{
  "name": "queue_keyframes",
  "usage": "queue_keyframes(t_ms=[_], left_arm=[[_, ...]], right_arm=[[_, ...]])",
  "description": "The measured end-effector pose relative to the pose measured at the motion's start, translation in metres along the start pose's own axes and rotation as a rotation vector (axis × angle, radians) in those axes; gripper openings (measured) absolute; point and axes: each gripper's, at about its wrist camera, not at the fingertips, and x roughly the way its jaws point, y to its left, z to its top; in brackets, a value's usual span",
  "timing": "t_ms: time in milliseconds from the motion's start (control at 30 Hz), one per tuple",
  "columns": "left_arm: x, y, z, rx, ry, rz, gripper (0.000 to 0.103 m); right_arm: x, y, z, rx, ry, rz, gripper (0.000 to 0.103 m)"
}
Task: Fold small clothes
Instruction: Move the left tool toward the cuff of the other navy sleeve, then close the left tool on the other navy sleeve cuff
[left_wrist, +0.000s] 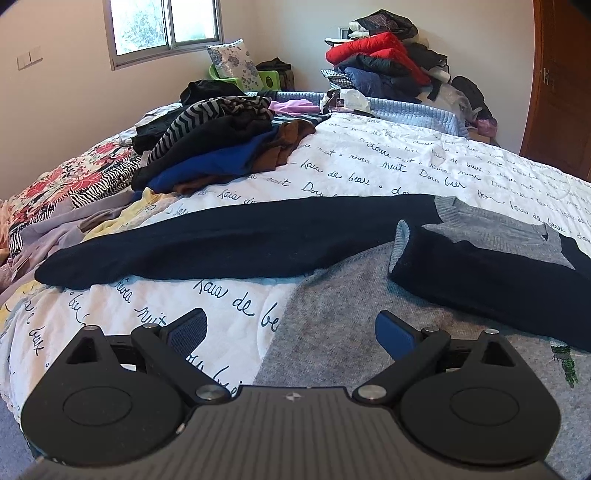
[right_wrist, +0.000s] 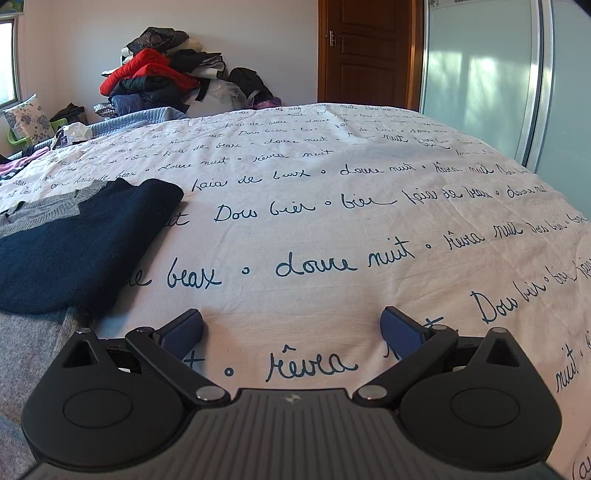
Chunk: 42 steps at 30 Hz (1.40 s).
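A grey sweater (left_wrist: 351, 306) with navy sleeves lies flat on the bed. One navy sleeve (left_wrist: 229, 243) stretches out to the left; the other navy sleeve (left_wrist: 491, 273) is folded across the grey chest. My left gripper (left_wrist: 290, 334) hovers open over the sweater's lower left edge, holding nothing. In the right wrist view the folded navy sleeve (right_wrist: 74, 247) and grey hem (right_wrist: 33, 339) sit at the left. My right gripper (right_wrist: 291, 332) stands open above bare bedspread (right_wrist: 369, 206), just right of the sweater.
A heap of unfolded clothes (left_wrist: 221, 144) lies on the bed's far left beside floral fabric (left_wrist: 74, 184). A taller clothes pile (left_wrist: 391, 62) stands against the far wall. A wooden door (right_wrist: 365, 51) and a mirrored wardrobe (right_wrist: 498, 81) border the bed's right side.
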Motion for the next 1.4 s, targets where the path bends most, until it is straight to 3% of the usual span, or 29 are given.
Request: queue_keyframes(t_ms=[267,500,567,667,800,867,967,1067,1267,1400], left_arm=[[-0.003,0.021,0.002,-0.025,-0.01,0.021,0.096],[0.002,0.069,-0.002,-0.092,-0.018,0.116,0.096],[0.008,0.085,-0.002,-0.125,-0.005,0.134,0.096],[0.014,0.109,-0.003,-0.171,0.013,0.156,0.096],[0.02,0.14,-0.002,-0.249,0.025,0.163,0.096],[0.023,0.155,-0.003,-0.29,0.02,0.156,0.096],[0.028,0.179,-0.005,-0.368,0.013,0.159,0.096],[0.034,0.206,-0.006,-0.463,0.025,0.115,0.096],[0.063,0.27,-0.016,-0.801,0.064,-0.036,0.091],[0.08,0.292,-0.02,-0.937,0.068,-0.113,0.09]], right_arm=[[0.0,0.0,0.0,0.001,0.0,0.0,0.103],[0.002,0.004,0.004,-0.008,0.006,-0.016,0.103],[-0.002,0.007,0.009,0.051,0.016,-0.032,0.103],[-0.029,0.03,0.019,0.088,-0.043,0.1,0.103],[-0.069,0.103,0.028,-0.127,-0.183,0.267,0.103],[-0.077,0.136,0.027,-0.226,-0.19,0.379,0.103],[-0.077,0.173,0.022,-0.266,-0.102,0.553,0.103],[-0.082,0.197,0.011,-0.314,-0.088,0.593,0.103],[-0.102,0.222,-0.012,-0.51,-0.176,0.505,0.103],[-0.104,0.222,-0.013,-0.502,-0.184,0.501,0.103]])
